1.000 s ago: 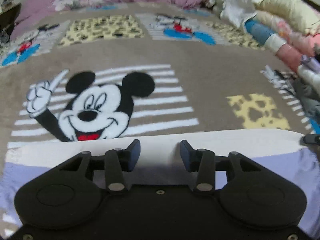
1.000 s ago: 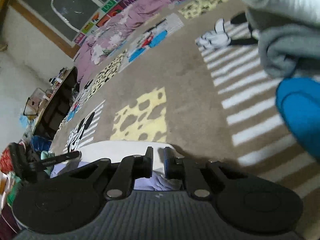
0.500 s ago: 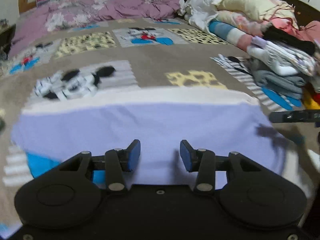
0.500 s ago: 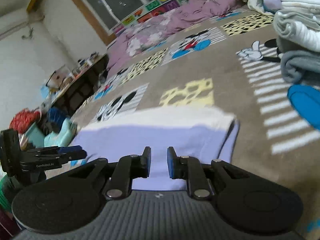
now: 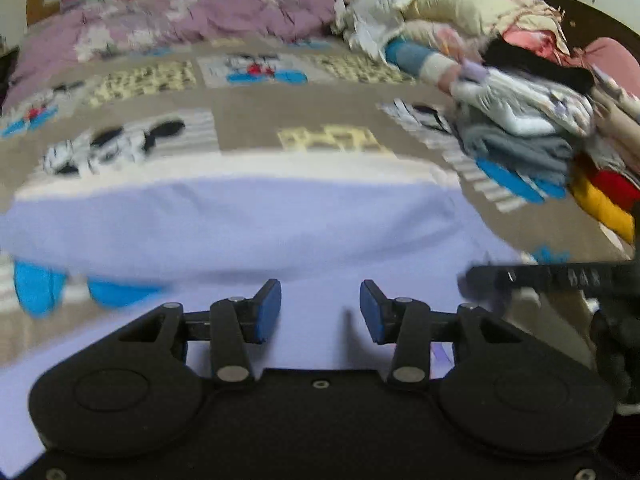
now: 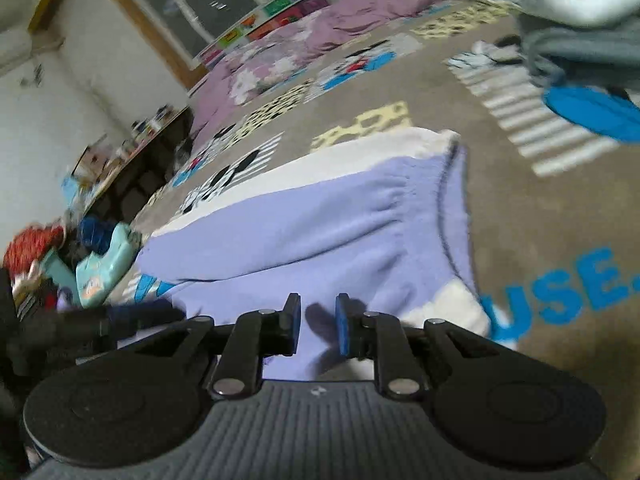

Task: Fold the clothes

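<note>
A lavender garment [image 5: 240, 220] with a white band [image 5: 240, 166] along its far edge lies spread and folded over on the brown cartoon blanket [image 5: 248, 120]. My left gripper [image 5: 320, 312] hovers over its near part, open, with nothing between the blue pads. In the right wrist view the same garment [image 6: 320, 216] shows a gathered fold and a white cuff [image 6: 452, 308]. My right gripper [image 6: 318, 328] stands over its near edge with a narrow gap between the jaws and no cloth pinched. Each gripper shows blurred at the edge of the other's view: right [image 5: 552, 278], left [image 6: 120, 316].
A tall pile of folded and loose clothes [image 5: 520, 120] lines the right side of the bed. A purple quilt [image 5: 180, 24] is bunched at the far end. Left of the bed stand a dark cluttered table [image 6: 132, 160] and bags [image 6: 104, 264].
Both grippers drew back toward the near side, so more of the lavender garment now lies ahead of them. The right jaws parted slightly and released the cloth. The left jaws kept their width.
</note>
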Demonstrator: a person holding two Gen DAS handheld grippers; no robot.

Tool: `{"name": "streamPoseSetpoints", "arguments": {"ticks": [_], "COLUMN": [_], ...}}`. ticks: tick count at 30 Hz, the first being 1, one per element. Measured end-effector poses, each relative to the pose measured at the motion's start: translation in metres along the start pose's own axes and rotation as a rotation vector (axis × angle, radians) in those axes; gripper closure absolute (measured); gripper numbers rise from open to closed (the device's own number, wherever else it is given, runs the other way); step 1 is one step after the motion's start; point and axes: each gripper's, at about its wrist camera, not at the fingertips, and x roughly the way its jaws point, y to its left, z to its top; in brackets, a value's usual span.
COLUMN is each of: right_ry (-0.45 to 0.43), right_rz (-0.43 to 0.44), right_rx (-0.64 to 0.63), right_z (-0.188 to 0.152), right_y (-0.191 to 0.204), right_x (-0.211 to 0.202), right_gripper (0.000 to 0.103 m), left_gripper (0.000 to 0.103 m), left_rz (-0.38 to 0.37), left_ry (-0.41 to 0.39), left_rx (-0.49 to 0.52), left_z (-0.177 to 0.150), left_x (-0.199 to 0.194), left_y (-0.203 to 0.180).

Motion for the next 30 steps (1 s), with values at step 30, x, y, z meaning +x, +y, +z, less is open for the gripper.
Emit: {"name": "streamPoseSetpoints", "arguments": {"ticks": [30], "right_ry": [0.087], "right_rz": [-0.110], "right_rx": [-0.081], "right_z": [0.092], "right_y": [-0.016], "right_x": [0.058], "right_gripper": [0.073], "left_gripper": [0.063], "left_rz": [0.238], "left_ry": [-0.006], "left_rx": [-0.144], "left_z": [0.043], "left_x": [0.015], "left_y": [0.145]}}
